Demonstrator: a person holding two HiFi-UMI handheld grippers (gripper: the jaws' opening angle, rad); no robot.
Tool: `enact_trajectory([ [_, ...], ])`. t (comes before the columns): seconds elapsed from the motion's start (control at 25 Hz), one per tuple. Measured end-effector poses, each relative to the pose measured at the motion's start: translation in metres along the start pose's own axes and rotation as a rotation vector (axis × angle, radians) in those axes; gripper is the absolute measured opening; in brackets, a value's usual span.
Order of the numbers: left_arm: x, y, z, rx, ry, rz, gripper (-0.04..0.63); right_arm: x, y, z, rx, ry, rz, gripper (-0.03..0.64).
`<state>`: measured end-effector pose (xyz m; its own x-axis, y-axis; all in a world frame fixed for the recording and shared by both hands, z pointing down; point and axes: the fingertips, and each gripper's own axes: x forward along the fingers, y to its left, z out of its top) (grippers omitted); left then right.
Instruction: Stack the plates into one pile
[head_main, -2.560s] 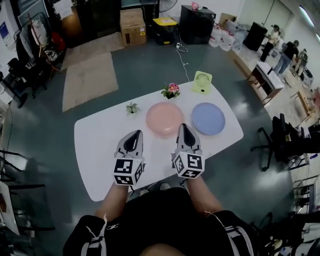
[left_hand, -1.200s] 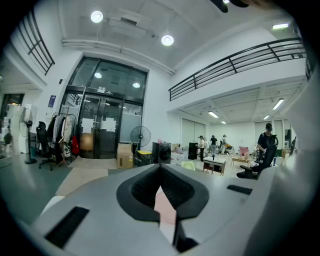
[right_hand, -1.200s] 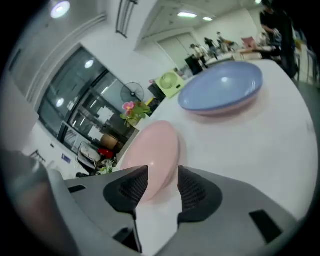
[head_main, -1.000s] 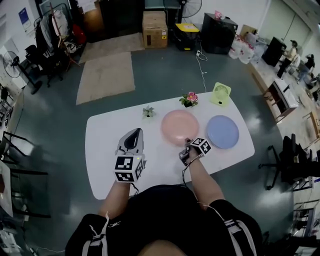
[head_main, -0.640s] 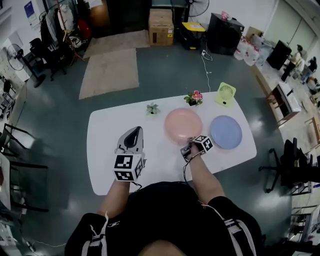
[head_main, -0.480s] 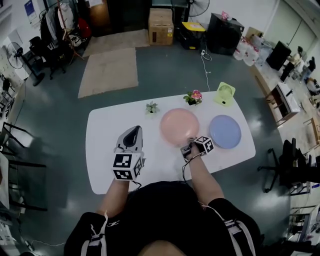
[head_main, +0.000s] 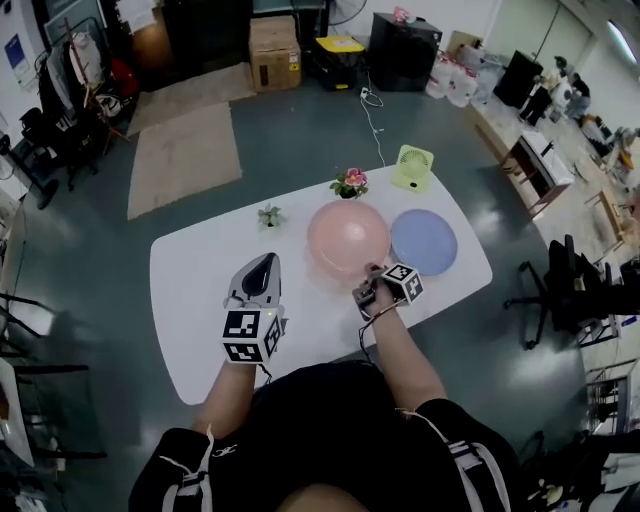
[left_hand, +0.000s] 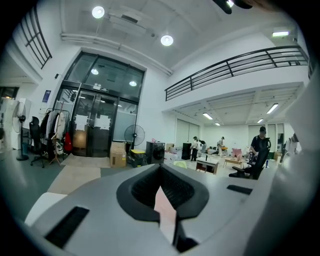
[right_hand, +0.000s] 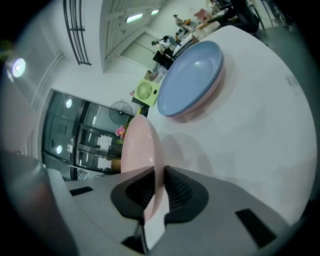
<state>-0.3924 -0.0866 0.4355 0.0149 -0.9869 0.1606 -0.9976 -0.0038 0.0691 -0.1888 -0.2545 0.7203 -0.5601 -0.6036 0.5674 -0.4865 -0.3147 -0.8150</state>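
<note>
A: Clamping anything with the right gripper?

B: Pinching the near rim of the pink plate, having just been closing the jaws onto it.

A: Lying flat?

B: Tilting, with the gripped edge standing clear of the white table. Sitting just beside the blue plate.

A: Carrying anything in the left gripper?

B: Carrying nothing. Holding its jaws together, hovering over the table's near left part, well apart from both plates.
</note>
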Motion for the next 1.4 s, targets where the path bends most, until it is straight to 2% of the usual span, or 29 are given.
enact_trajectory([
  [0.52,0.056,-0.089,0.0,0.055,0.021,-0.212,0.012,-0.073,-0.066,0.119,0.16,-0.242,-0.061,0.064],
  [0.68,0.067,-0.107,-0.003,0.094,0.03,-0.234,0.012,-0.088,-0.087,0.151,0.233,-0.308,-0.085,0.066],
  [1.0,0.08,-0.117,-0.01,0.102,0.062,-0.232,0.012,-0.089,-0.109,0.191,0.339,-0.368,-0.12,0.072],
  [1.24,0.08,-0.112,-0.013,0.107,0.089,-0.209,0.012,-0.082,-0.1,0.216,0.22,-0.402,-0.192,0.083],
  [1.4,0.08,-0.108,-0.014,0.099,0.102,-0.198,0.012,-0.086,-0.094,0.221,0.131,-0.434,-0.194,0.167],
])
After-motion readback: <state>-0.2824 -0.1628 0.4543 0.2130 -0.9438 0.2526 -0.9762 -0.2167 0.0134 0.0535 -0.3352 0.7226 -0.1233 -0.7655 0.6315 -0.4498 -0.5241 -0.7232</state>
